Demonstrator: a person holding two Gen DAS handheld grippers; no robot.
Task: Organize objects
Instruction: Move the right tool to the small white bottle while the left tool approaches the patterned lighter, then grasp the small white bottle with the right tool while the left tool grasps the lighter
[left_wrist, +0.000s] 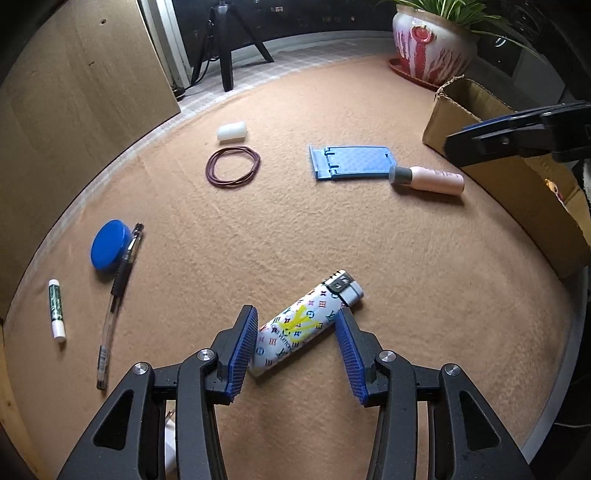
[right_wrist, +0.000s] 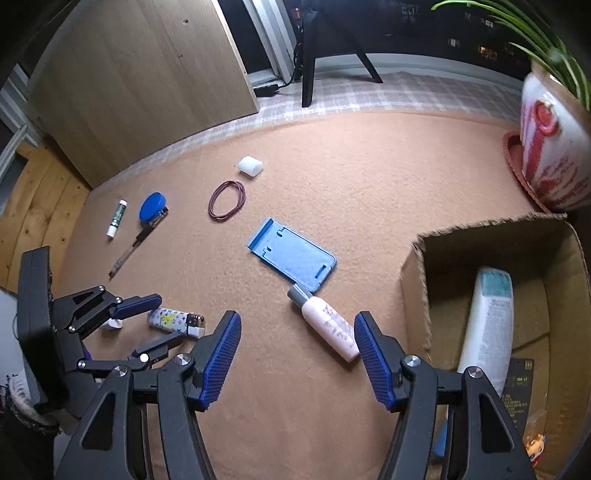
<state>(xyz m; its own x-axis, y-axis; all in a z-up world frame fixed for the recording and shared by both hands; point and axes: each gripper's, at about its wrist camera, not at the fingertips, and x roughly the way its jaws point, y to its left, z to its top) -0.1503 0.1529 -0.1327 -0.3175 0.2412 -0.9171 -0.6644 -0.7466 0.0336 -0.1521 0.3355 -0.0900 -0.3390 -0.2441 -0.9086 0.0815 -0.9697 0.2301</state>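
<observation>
A white lighter (left_wrist: 306, 321) with a coloured pattern lies slantwise on the tan felt mat, between the blue pads of my left gripper (left_wrist: 297, 312). The jaws stand apart around it, close to its ends. The right wrist view shows the same straddle, left gripper (right_wrist: 168, 321) over the lighter (right_wrist: 173, 321). My right gripper (right_wrist: 298, 317) is open, and a pink bottle (right_wrist: 327, 326) with a grey cap lies on the mat between its fingertips, nearer the right one. In the left wrist view the right gripper (left_wrist: 458, 144) hangs in front of the cardboard box (left_wrist: 517, 192).
On the mat lie a blue phone stand (right_wrist: 291, 254), a loop of hair bands (right_wrist: 227, 200), a white capsule (right_wrist: 250, 165), a blue lid (right_wrist: 152, 206), a pen (right_wrist: 136, 245) and a small stick (right_wrist: 116, 218). The box (right_wrist: 417, 295) holds a white bottle (right_wrist: 487, 325). A plant pot (right_wrist: 554, 155) stands behind.
</observation>
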